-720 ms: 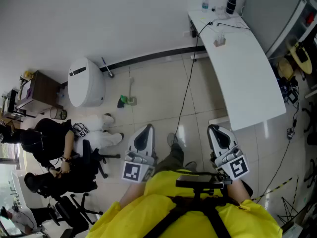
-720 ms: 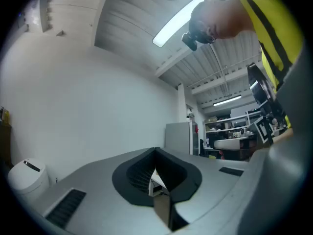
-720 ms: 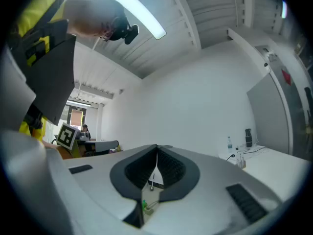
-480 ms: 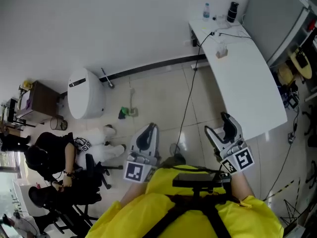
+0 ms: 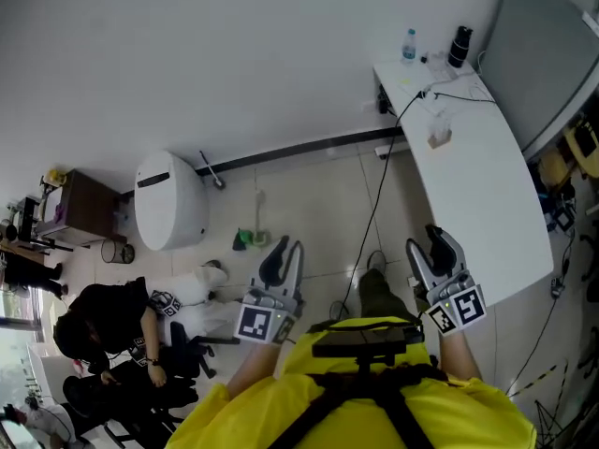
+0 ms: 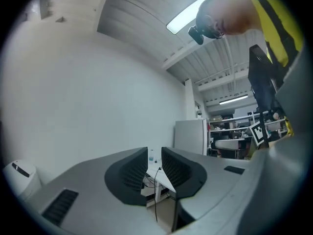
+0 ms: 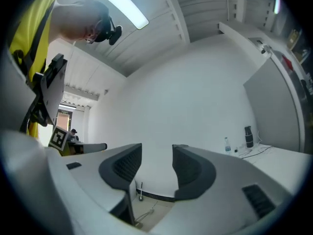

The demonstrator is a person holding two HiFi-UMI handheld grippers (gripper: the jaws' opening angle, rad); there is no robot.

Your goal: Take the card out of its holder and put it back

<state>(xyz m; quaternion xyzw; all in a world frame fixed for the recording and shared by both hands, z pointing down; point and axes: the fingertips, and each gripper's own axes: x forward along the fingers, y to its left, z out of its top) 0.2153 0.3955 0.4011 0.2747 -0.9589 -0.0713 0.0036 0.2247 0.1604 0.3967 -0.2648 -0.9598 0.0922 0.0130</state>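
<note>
- Two hand-held grippers sit low in the head view, close in front of the person's yellow top (image 5: pixel 374 396), both pointing away over the tiled floor (image 5: pixel 309 195)
- Left gripper (image 5: pixel 284 249): jaws stand a narrow gap apart, with nothing between the pads; only the far table and a hanging cable show through the gap in the left gripper view
- Right gripper (image 5: pixel 428 247): jaws stand wide apart and empty; wall and floor show between them in the right gripper view
- Each gripper carries its marker cube at the rear, the left cube (image 5: pixel 255 324) and the right cube (image 5: pixel 459 309) both just ahead of the person's forearms
- Neither gripper touches any object
- White table (image 5: pixel 487 204): runs along the right side, beyond and to the right of the right gripper
- Small tan object (image 5: pixel 438 138): stands on the table's middle part, well apart from both grippers; too small to confirm as the card holder, and no card can be made out
- Far table end: a clear bottle (image 5: pixel 409 45) and a dark flask (image 5: pixel 458 47) stand near each other
- Black cable (image 5: pixel 374 204): drops from the table to the floor between the grippers
</note>
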